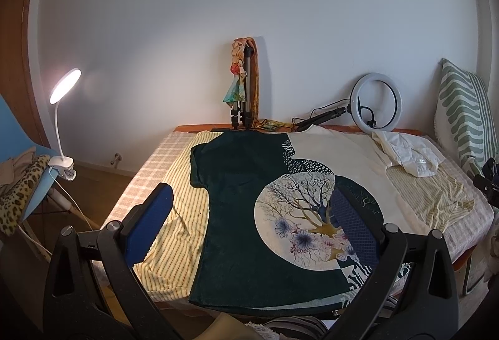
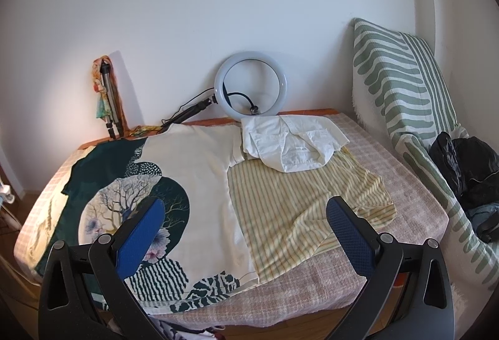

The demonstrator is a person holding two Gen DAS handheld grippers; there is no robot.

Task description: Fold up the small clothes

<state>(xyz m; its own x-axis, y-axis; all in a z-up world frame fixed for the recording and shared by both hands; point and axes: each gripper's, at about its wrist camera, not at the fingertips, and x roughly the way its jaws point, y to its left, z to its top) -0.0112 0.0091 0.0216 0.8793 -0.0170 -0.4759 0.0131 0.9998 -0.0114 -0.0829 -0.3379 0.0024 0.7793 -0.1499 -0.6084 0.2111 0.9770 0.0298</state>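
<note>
A dark green and cream T-shirt (image 1: pixel 243 215) (image 2: pixel 193 184) with a round tree print lies spread flat on the table, neck toward the wall. Under it lies a yellow striped garment (image 1: pixel 184 199) (image 2: pixel 293 202). A white garment (image 2: pixel 293 143) (image 1: pixel 405 156) sits crumpled at the far right. My left gripper (image 1: pixel 249 215) hovers open above the near half of the T-shirt, holding nothing. My right gripper (image 2: pixel 246 227) is open too, above the T-shirt's right edge and the striped cloth.
A checked cloth (image 2: pixel 389 159) covers the table. A ring light (image 2: pixel 249 84) and a tripod (image 1: pixel 243 90) draped in scarves lean at the wall. A clip lamp (image 1: pixel 64 90) shines at left. A striped cushion (image 2: pixel 405 90) and dark bags (image 2: pixel 467 171) stand at right.
</note>
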